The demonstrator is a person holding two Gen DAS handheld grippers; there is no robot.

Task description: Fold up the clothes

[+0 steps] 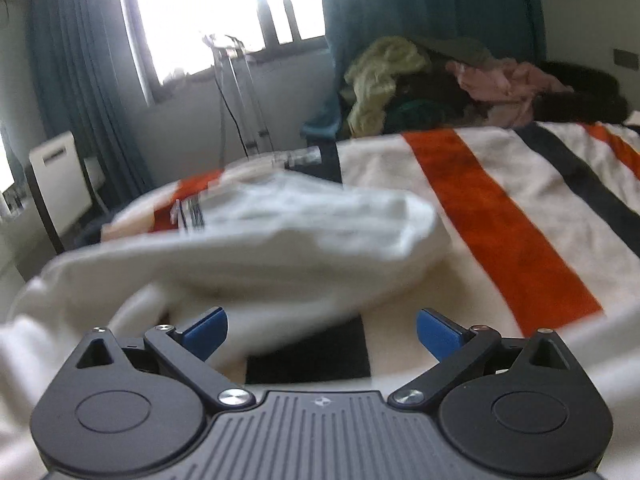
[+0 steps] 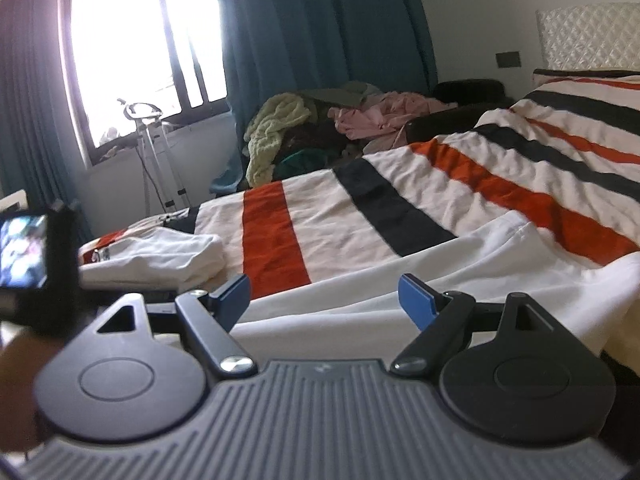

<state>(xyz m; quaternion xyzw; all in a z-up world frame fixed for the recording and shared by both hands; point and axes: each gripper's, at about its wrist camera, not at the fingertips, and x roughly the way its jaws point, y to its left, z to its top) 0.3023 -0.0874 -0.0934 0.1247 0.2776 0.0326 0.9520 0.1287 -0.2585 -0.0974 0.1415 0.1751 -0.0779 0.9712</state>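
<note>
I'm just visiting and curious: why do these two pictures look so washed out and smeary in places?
Left wrist view: the window is blown out white, and the white garment is smeared with blur. Right wrist view: the window glares too, the striped blanket is sharper, and the edges bend, fisheye-style.

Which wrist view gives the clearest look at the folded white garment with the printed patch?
The right wrist view: the folded white garment lies sharp and whole on the striped blanket, at the left. In the left wrist view it fills the middle, closer but smeared by motion blur, its print barely readable.
</note>
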